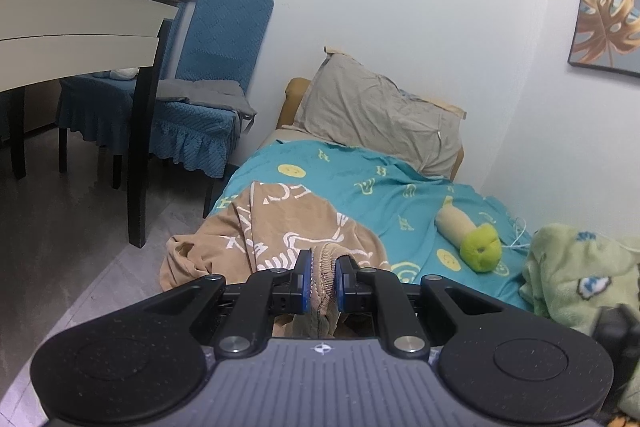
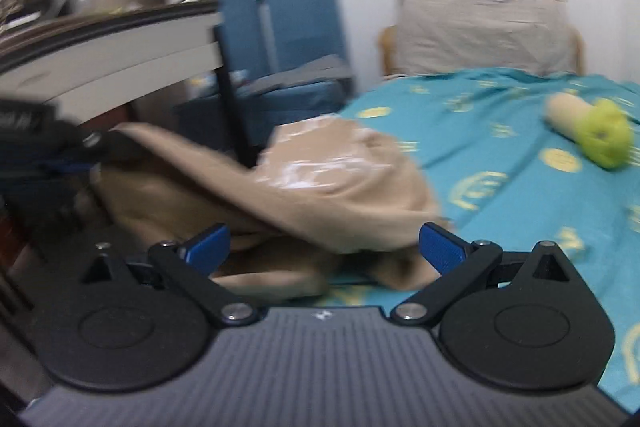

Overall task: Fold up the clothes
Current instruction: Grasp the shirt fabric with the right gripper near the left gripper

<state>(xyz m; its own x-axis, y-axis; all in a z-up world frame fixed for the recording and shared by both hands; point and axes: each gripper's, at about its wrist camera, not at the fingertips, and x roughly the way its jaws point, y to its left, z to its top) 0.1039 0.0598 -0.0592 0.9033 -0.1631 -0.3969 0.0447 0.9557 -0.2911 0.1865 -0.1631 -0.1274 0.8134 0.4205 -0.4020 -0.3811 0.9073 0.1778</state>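
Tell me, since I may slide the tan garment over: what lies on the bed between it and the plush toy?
In the left wrist view, only bare teal sheet lies between the tan garment and the plush toy.

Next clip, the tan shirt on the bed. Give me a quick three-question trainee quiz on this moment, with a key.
1. True or false: the left gripper is shut on the tan shirt.
2. The right gripper is: A open, B shut on the shirt, C out of view.
3. What lies on the teal bedsheet beside the shirt, toward the wall?

Key: 1 true. 2 A. 3 the plush toy, beige with a green end.
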